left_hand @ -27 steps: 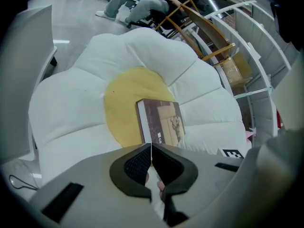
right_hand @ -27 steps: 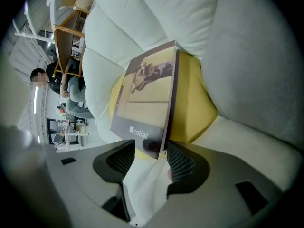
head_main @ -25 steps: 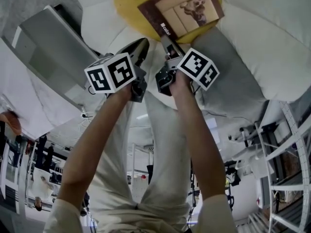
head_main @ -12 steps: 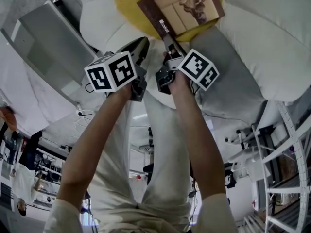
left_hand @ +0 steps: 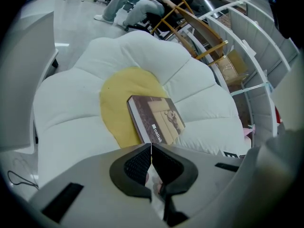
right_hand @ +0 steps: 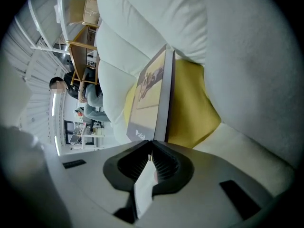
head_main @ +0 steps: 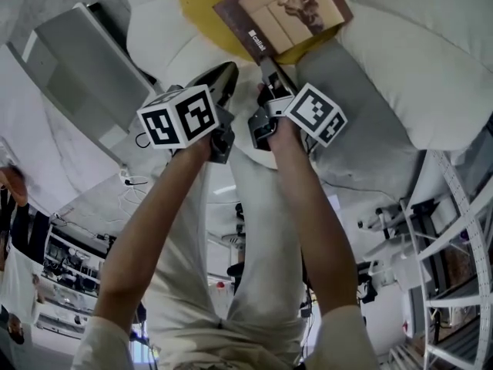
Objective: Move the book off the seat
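Head view: book in closing tool

I read one printed item only, a short white word on the cover of the book near its spine corner, first letters "call", the rest unclear to me, left cube and right cube bearing coded black-and-white square markers, not legible as text.

The person wears a loose cream short-sleeved top. Its left sleeve shows at seven o'clock in the head view and its right sleeve at five o'clock. Softly creased pale beige trousers run up the middle toward twelve o'clock.
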Demonstrator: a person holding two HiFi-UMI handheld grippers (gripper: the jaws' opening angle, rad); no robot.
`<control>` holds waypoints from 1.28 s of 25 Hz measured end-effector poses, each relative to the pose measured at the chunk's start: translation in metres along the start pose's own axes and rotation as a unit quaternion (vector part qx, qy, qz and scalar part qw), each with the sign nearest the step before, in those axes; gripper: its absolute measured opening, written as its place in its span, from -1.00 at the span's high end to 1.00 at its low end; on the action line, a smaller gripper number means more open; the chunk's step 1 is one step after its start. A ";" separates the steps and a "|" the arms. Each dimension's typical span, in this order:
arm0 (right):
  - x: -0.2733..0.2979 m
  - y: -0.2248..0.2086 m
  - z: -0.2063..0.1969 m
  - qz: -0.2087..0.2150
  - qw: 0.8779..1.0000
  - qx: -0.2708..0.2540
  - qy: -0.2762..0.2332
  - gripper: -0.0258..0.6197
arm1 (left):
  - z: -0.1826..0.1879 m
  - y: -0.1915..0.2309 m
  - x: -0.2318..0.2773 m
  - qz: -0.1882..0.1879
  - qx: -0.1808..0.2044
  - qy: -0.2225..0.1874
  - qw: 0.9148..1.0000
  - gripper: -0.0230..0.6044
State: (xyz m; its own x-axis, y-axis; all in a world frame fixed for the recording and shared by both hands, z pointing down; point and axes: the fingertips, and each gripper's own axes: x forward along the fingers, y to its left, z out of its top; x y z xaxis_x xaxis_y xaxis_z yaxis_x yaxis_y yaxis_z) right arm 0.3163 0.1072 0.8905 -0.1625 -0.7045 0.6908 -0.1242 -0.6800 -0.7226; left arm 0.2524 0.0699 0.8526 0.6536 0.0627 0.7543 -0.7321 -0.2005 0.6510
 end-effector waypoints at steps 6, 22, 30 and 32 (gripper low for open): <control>-0.018 0.015 0.002 0.025 1.000 0.001 -0.007 0.86 | 0.000 -0.011 -0.009 -0.008 0.009 -0.004 1.000 0.89; -0.051 0.054 0.015 0.079 0.997 -0.015 -0.002 0.89 | -0.006 -0.055 -0.013 -0.107 -0.083 0.020 0.991 0.58; -0.048 0.050 0.014 0.087 0.996 -0.001 -0.001 0.89 | -0.019 -0.037 0.013 -0.134 -0.196 0.025 0.971 0.37; -0.046 0.052 0.017 0.101 0.995 -0.001 0.000 0.89 | -0.015 -0.040 0.016 -0.169 -0.210 0.006 0.963 0.36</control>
State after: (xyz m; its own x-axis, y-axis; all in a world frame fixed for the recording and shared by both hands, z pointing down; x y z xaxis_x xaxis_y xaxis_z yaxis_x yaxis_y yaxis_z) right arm 0.3335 0.1010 0.8216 -0.1836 -0.8267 0.5318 -0.0904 -0.5245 -0.8466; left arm 0.2890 0.0935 0.8401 0.8680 0.0676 0.4919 -0.4922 0.2467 0.8348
